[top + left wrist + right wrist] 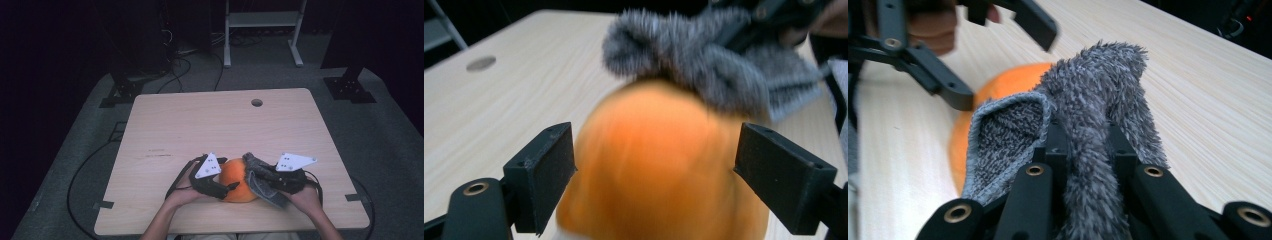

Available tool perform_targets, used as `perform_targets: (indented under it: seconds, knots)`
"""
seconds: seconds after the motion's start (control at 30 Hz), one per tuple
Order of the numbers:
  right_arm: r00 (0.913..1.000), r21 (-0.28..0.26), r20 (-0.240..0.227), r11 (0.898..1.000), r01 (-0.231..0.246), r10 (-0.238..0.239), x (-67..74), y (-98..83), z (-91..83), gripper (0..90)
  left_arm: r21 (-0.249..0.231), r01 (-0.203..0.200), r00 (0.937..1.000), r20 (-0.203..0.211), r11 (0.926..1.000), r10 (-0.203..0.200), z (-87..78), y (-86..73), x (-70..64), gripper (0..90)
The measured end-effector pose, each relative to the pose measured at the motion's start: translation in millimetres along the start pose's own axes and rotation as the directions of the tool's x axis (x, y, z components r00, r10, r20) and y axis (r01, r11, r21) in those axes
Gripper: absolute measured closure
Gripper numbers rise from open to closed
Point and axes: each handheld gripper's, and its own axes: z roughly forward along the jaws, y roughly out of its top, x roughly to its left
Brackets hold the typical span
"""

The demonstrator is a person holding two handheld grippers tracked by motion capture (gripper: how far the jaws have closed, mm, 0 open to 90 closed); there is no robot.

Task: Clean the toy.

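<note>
An orange ball-like fruit (pixel 239 181) sits at the lower middle of the high view, near the front edge of the counter (pixel 200 125), between the two hands. The right tongs (pixel 1087 150) are clamped tight on a grey fuzzy cloth (pixel 1098 95), whose folded end lies against the top of the fruit in the upper part of the left gripper view. The left tongs (pixel 654 165) stand wide with the fruit between their pads, which appear clear of its skin. This looks like wiping the fruit while the other hand steadies it; next the left tongs would need to close on it or shift it so the cloth can reach a fresh patch. Blur hides the fruit's surface, so its kind is unsure, and its underside is hidden.
</note>
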Motion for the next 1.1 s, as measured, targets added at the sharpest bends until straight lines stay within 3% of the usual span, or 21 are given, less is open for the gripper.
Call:
perform_targets:
  seconds: [0.1, 0.17, 0.27, 0.37, 0.47, 0.6, 0.73, 0.8, 0.87, 0.93, 1.03, 1.1]
  knots:
    - [0.9988, -0.031, -0.039, 0.999, 0.028, -0.029, 8.8, 3.4, 3.0, 76.2, 0.078, -0.028, 0.9995, 0.012, 0.9965, 0.028, 6.0, -6.1, -2.3, 19.4]
    - [0.9985, -0.021, -0.04, 0.999, 0.037, -0.038, 8.1, 3.4, 4.3, 76.3, 0.081, 0.007, 0.9997, 0.024, 0.9967, -0.009, 5.5, -10.2, 0.3, 22.6]
    - [0.9998, -0.012, -0.021, 1.0, 0.007, -0.007, 0.2, -0.6, 2.5, 76.3, 0.113, 0.019, 0.9995, 0.021, 0.9934, -0.021, 2.9, -11.8, 4.4, 24.2]
    - [0.9994, -0.012, -0.022, 1.0, -0.027, 0.027, -4.9, -5.4, 0.9, 76.2, 0.102, 0.017, 0.9995, 0.026, 0.9946, -0.02, 2.5, -12.2, 5.1, 24.0]
    - [0.9998, -0.011, -0.011, 1.0, -0.017, 0.017, -1.8, -4.8, 2.1, 76.3, 0.057, 0.037, 0.9989, 0.026, 0.9977, -0.039, 2.7, -9.5, 4.1, 18.1]
    - [0.9998, -0.023, -0.012, 1.0, -0.018, 0.018, -1.5, -5.0, 2.5, 76.3, 0.093, 0.046, 0.9988, 0.011, 0.9946, -0.048, 4.0, -11.7, 5.3, 20.1]
    - [0.9971, -0.018, -0.02, 0.997, -0.073, 0.073, -14.2, -16.0, 4.8, 76.2, 0.111, 0.051, 0.9986, 0.009, 0.9925, -0.053, 4.3, -14.2, 6.7, 21.8]
    - [0.9919, -0.01, -0.026, 0.992, -0.125, 0.125, -21.5, -22.9, 4.4, 76.2, 0.112, 0.056, 0.9983, 0.01, 0.9921, -0.057, 4.1, -15.3, 7.4, 22.0]
    - [0.9891, 0.007, -0.005, 0.989, -0.147, 0.147, -25.5, -25.6, 1.8, 76.3, 0.122, 0.055, 0.9984, 0.009, 0.991, -0.056, 2.8, -16.5, 8.1, 22.1]
    - [0.9815, -0.041, -0.035, 0.981, -0.189, 0.188, -26.1, -24.3, -2.0, 76.4, 0.122, 0.066, 0.9976, 0.011, 0.9903, -0.068, 2.3, -18.0, 9.8, 22.1]
    - [0.9825, -0.037, -0.04, 0.982, -0.183, 0.182, -24.5, -22.3, 3.0, 76.4, 0.12, 0.077, 0.9967, 0.018, 0.9897, -0.079, 2.0, -19.3, 11.6, 22.2]
    - [0.977, -0.023, -0.047, 0.978, -0.209, 0.208, -27.7, -28.5, 8.2, 76.4, 0.121, 0.079, 0.9965, 0.019, 0.9895, -0.082, 1.5, -20.3, 12.1, 22.3]
